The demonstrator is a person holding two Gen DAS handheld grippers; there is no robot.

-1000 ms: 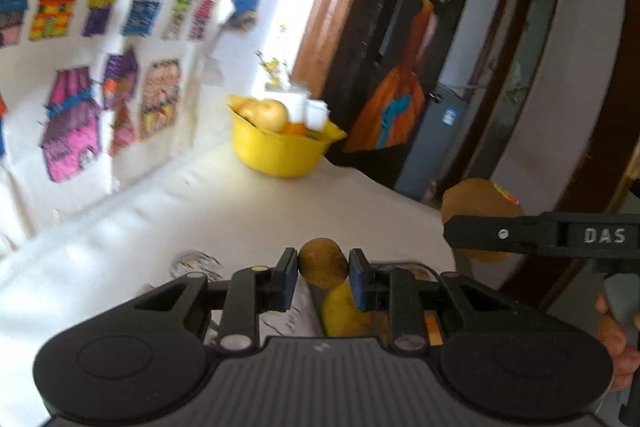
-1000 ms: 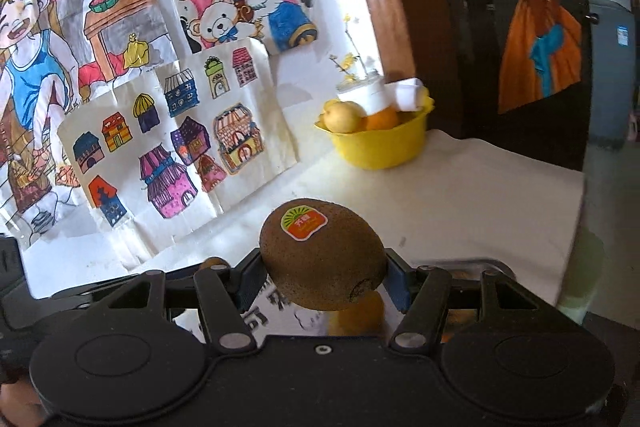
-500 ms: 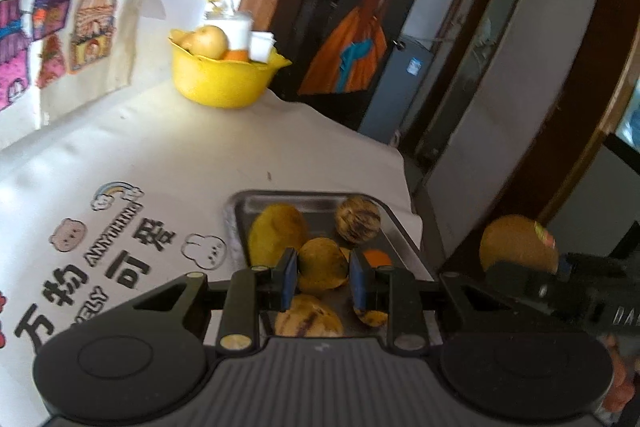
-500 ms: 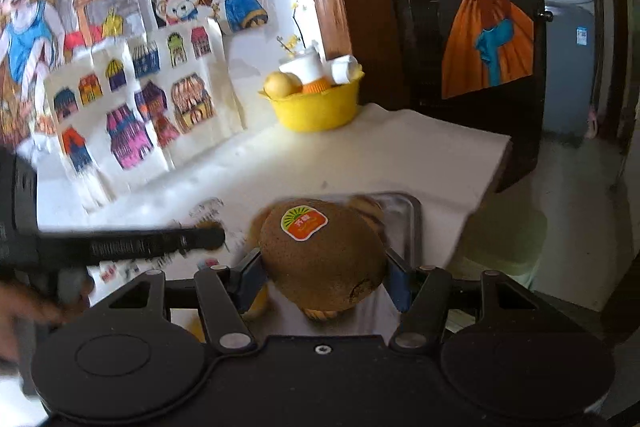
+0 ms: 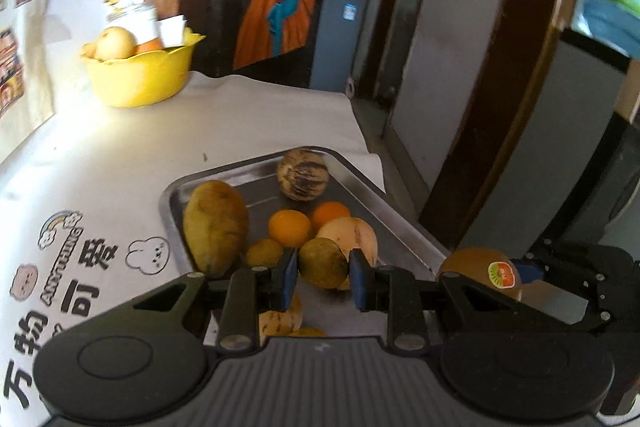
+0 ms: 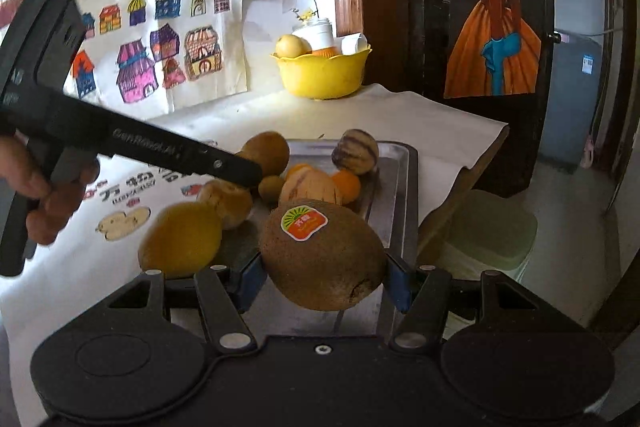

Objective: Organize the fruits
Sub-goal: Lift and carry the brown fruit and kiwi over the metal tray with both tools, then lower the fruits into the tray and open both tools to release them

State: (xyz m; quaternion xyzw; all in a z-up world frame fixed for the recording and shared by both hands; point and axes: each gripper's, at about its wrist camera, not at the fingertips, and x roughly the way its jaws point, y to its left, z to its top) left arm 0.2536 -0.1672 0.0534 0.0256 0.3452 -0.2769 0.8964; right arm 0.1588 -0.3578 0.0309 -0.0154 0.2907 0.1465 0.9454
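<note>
Your right gripper (image 6: pixel 324 277) is clamped on a big kiwi (image 6: pixel 322 253) that carries an orange and green sticker (image 6: pixel 304 223) with characters too small to read. You hold it over the near end of the steel tray (image 6: pixel 400 195). Your left gripper (image 5: pixel 323 277) is closed on a small kiwi (image 5: pixel 323 263), also above the tray. From the right wrist view, the left tool's side reads something like "GenRobot.AI" (image 6: pixel 146 143), though the lettering is faint.

Lying in the tray you have a mango (image 5: pixel 215 227), two oranges (image 5: pixel 289 227), a striped round melon (image 5: pixel 303 174) at the far end, and a pale striped fruit (image 5: pixel 356 235) just behind the small kiwi. One more pale fruit (image 5: pixel 280 319) sits under your left tool.

On the white cloth (image 5: pixel 100 163) beside the tray you can read "ANYTHING" (image 5: pixel 64 259) among large Chinese characters and cartoon stickers. Farther back stands a yellow bowl (image 5: pixel 140 75) holding a pear (image 5: pixel 115 43) and a white jar. House drawings (image 6: pixel 160 51) hang on the wall.
</note>
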